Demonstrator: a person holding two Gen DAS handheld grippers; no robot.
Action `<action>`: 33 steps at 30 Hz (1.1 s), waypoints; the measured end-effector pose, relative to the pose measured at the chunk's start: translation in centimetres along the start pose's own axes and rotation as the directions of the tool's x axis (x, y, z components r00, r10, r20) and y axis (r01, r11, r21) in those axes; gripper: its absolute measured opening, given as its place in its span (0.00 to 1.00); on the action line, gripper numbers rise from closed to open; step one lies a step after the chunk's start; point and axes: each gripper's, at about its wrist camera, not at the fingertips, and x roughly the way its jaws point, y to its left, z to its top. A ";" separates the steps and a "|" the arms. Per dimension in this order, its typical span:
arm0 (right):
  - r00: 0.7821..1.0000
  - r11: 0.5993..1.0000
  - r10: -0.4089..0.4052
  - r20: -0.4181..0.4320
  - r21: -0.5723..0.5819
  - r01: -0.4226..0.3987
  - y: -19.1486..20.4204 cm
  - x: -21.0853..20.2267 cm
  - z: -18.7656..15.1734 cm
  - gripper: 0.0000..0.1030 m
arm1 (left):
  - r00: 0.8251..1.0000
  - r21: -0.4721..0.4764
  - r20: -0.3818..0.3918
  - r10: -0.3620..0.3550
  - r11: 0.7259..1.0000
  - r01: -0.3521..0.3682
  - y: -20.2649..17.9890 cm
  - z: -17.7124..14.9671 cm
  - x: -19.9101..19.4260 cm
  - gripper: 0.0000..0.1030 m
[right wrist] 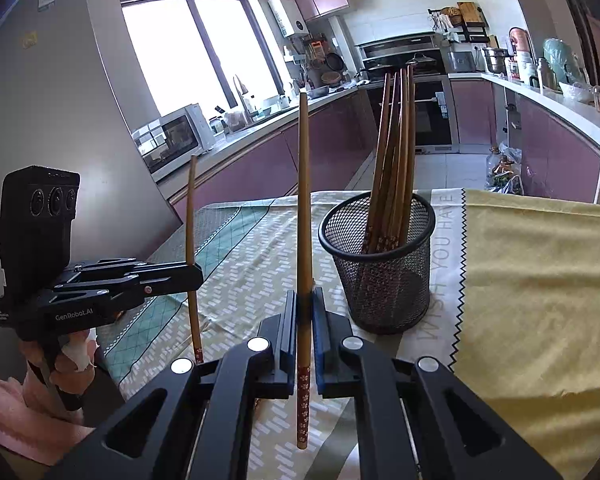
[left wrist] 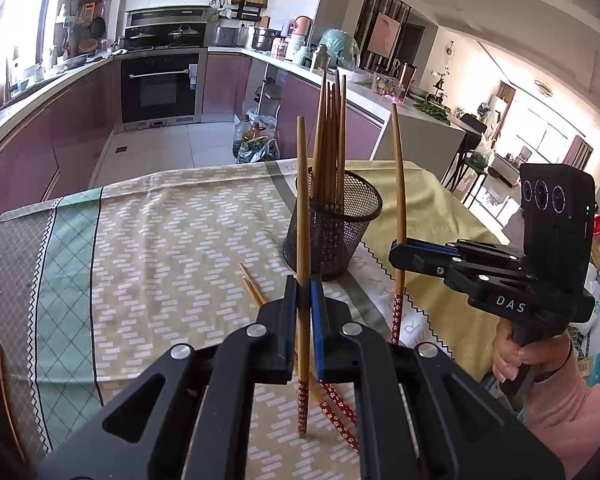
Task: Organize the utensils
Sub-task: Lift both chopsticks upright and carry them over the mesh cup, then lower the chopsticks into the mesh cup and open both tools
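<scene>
Beside the black mesh cup, my black, blue-padded left gripper clasps a tan chopstick with a red flowered end. Under the cup, the tablecloth shows white dashes on beige, teal lattice and yellow.

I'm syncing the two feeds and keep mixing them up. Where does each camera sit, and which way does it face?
Left wrist: on the left claw, facing the oven and the mesh cup; shows its own fingers on a chopstick, plus the right claw and hand.
Right wrist: on the right claw, facing the window; shows its fingers on a chopstick, plus the left claw.
Shared: mesh cup, both held chopsticks, tablecloth, oven.
</scene>
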 end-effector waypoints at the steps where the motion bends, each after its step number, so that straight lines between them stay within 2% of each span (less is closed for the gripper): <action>1: 1.000 1.000 -0.002 0.006 -0.001 0.002 0.0 -0.2 0.1 0.06 | 1.000 0.001 0.007 -0.004 1.000 0.004 -0.1 0.2 -0.2 0.07; 17: 0.991 0.998 -0.048 0.128 -0.020 0.051 -0.9 -2.6 4.2 0.06 | 0.990 0.022 0.130 -0.052 0.999 0.050 -1.5 5.0 -3.1 0.07; 27: 0.978 0.998 -0.061 0.199 -0.020 0.066 -1.6 -2.5 7.5 0.06 | 0.974 0.052 0.216 -0.066 0.997 0.056 -3.2 9.5 -4.3 0.07; 33: 0.972 0.997 -0.071 0.225 -0.006 0.075 -2.3 -1.7 9.1 0.06 | 0.969 0.069 0.240 -0.057 0.997 0.042 -4.2 11.5 -3.9 0.07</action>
